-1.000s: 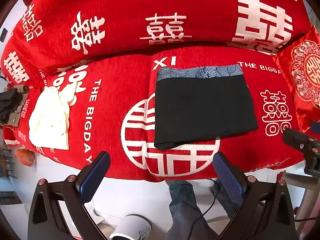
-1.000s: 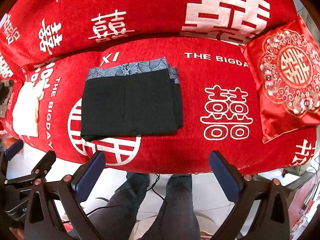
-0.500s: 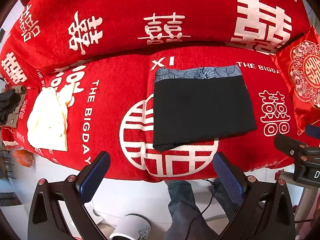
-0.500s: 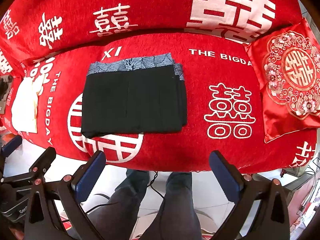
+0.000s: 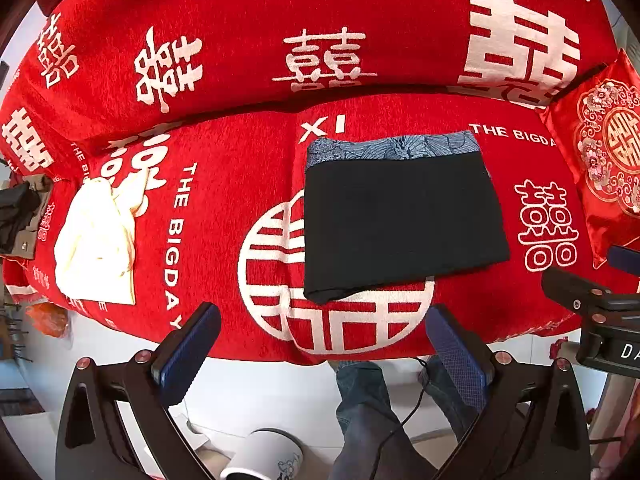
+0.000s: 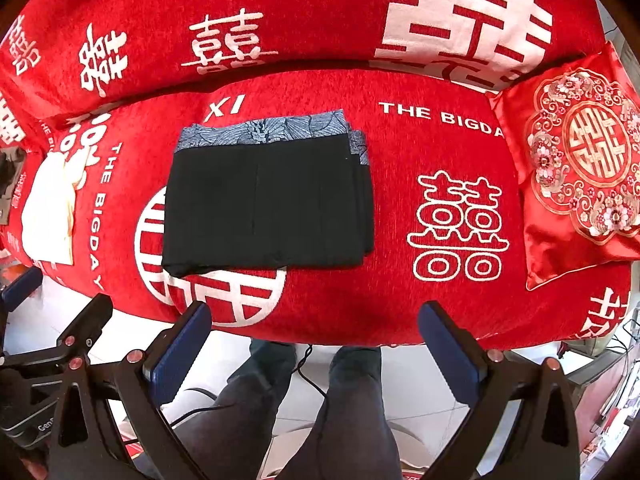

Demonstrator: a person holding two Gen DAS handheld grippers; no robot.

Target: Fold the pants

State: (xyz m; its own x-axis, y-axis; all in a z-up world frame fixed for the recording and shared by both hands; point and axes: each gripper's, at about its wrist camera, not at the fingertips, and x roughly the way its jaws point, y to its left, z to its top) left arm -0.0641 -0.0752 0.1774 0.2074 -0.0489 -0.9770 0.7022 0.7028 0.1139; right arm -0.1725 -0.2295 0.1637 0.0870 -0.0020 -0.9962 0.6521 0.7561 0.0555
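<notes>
Black pants (image 5: 400, 220) with a blue patterned waistband lie folded into a flat rectangle on the red sofa seat (image 5: 224, 200); they also show in the right wrist view (image 6: 264, 204). My left gripper (image 5: 320, 344) is open and empty, held off the sofa's front edge, below the pants. My right gripper (image 6: 312, 340) is open and empty too, in front of the seat edge, to the right of the pants' near edge. Neither touches the pants.
A cream garment (image 5: 96, 240) lies at the seat's left end. A red embroidered cushion (image 6: 580, 168) sits at the right end. A dark item (image 5: 18, 216) rests at the far left. The person's legs (image 6: 320, 408) and a white cup (image 5: 264, 456) are below on the floor.
Both grippers drifted slightly; the pants sit a little lower in the right wrist view. The pants have not moved on the sofa. Both grippers stay open.
</notes>
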